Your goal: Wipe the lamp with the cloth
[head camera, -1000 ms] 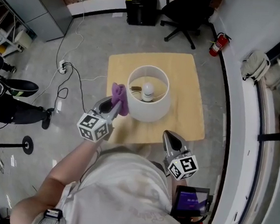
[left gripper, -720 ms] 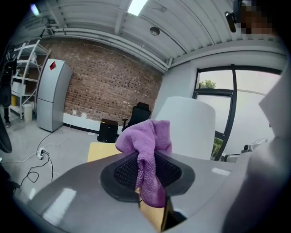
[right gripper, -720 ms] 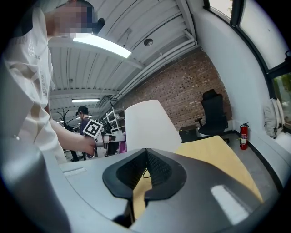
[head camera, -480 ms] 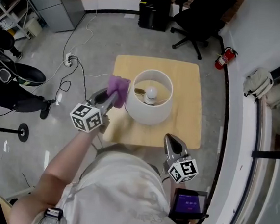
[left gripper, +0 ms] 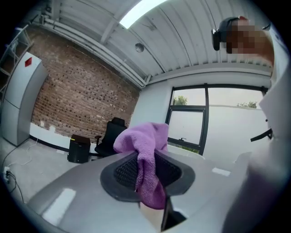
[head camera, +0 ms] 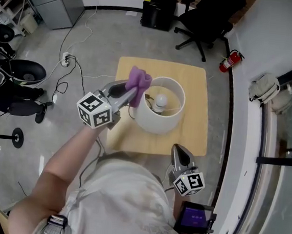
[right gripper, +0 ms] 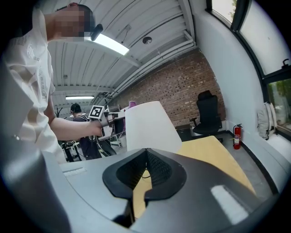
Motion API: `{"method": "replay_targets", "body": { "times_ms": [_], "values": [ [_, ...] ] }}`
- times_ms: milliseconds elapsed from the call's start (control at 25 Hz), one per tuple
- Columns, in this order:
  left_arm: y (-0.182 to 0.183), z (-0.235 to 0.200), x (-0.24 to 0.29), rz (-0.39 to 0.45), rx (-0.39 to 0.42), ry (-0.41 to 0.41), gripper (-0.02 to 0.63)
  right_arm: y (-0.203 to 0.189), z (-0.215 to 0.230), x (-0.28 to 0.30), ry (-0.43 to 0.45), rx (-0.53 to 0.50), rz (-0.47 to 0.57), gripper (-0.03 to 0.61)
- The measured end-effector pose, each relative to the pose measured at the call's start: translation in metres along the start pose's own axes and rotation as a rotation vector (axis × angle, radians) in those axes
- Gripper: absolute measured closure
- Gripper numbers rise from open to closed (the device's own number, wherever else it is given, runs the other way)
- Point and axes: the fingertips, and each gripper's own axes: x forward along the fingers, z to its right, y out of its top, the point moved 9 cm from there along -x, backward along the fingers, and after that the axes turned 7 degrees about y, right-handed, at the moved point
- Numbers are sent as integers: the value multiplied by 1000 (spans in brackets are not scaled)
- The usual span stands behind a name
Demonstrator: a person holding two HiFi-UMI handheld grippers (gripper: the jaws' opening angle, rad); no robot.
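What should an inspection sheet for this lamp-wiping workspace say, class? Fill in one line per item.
Surface: square wooden table.
Job's things: white-shaded lamp stands mid-table with its bulb showing; purple cloth is held beside the shade's top rim.
Clutter: nothing seen on the table.
Grippers: left gripper has its jaws shut on the cloth; right gripper has its jaws shut and empty, just off the table's near edge.
Cables: black cable loops on the floor by a power strip.
Surroundings: office chair, fire extinguisher, brick wall.
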Motion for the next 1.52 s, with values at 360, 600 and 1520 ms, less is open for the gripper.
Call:
{"method": "replay_targets", "body": {
  "times_ms": [360,600,1520],
  "values": [
    [-29,-21,17,-91,40,-26,526,0,-15,7,-67,9,-16,565],
    [-58,-36,25,-183,46,-10,528,-7,-23,3,-116,27,-17,565],
    [36,-27,81,-112,229,-451,525,-13,-44,6,-192,45,13,565]
  ]
}}
